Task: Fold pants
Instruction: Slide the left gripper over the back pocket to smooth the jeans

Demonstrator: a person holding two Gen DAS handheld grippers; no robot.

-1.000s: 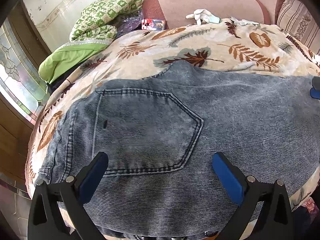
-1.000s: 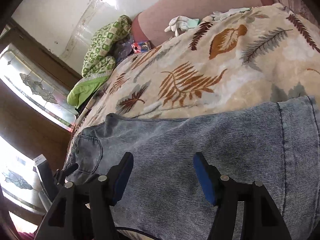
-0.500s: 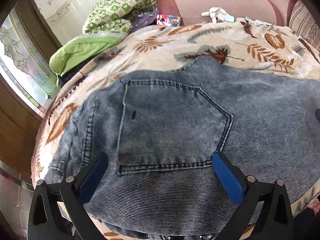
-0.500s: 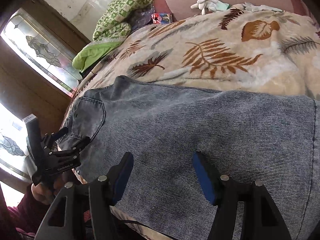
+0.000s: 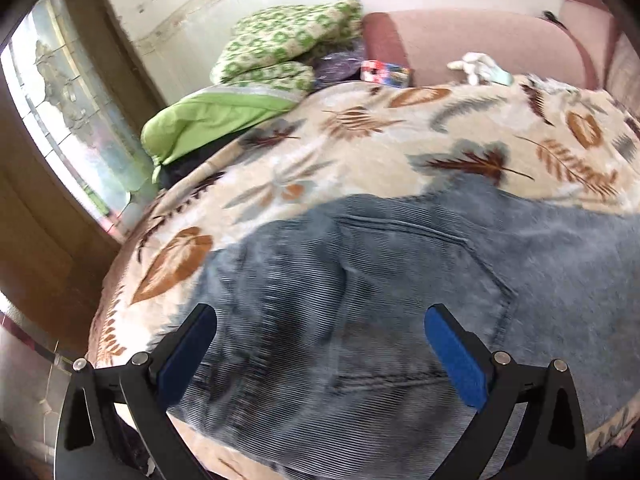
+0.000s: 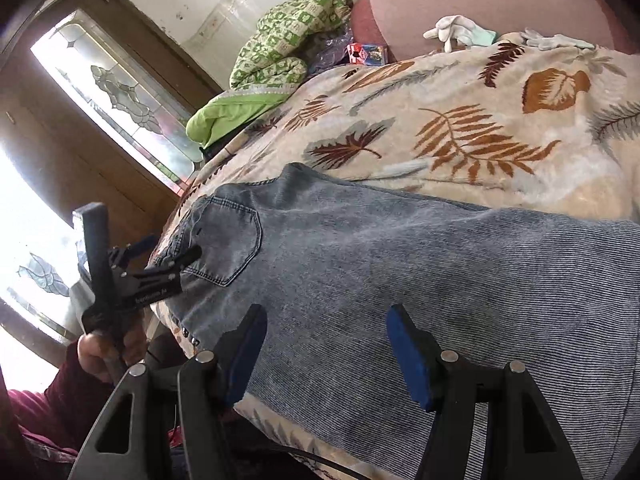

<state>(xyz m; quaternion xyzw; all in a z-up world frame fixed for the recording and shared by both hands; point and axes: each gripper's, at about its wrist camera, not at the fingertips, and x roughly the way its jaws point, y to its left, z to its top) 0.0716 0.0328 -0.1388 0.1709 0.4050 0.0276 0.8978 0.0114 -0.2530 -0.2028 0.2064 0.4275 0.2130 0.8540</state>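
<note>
The jeans [image 6: 400, 272] lie flat across the leaf-print blanket [image 6: 480, 128], back side up, waist toward the wooden door side and legs running off to the right. In the right wrist view, the right gripper [image 6: 326, 354] hangs over the thigh section near the bed's front edge, its blue-padded jaws spread wide, nothing between them. Over at the waist, the left gripper [image 6: 168, 250] sits by the waistband, and the person's hand [image 6: 104, 354] wraps its handle. From the left wrist view, the left gripper [image 5: 320, 344] has its jaws well apart too, framing the back pocket [image 5: 420, 292] and the waist edge; the denim there looks rumpled, though the picture is blurred. Whether the pads touch the fabric, I can't tell. Up at the head of the bed: a green patterned quilt [image 6: 288, 40], a small colourful box [image 6: 368, 53], and white gloves [image 6: 452, 30] resting against the pink headboard [image 6: 480, 0].
</note>
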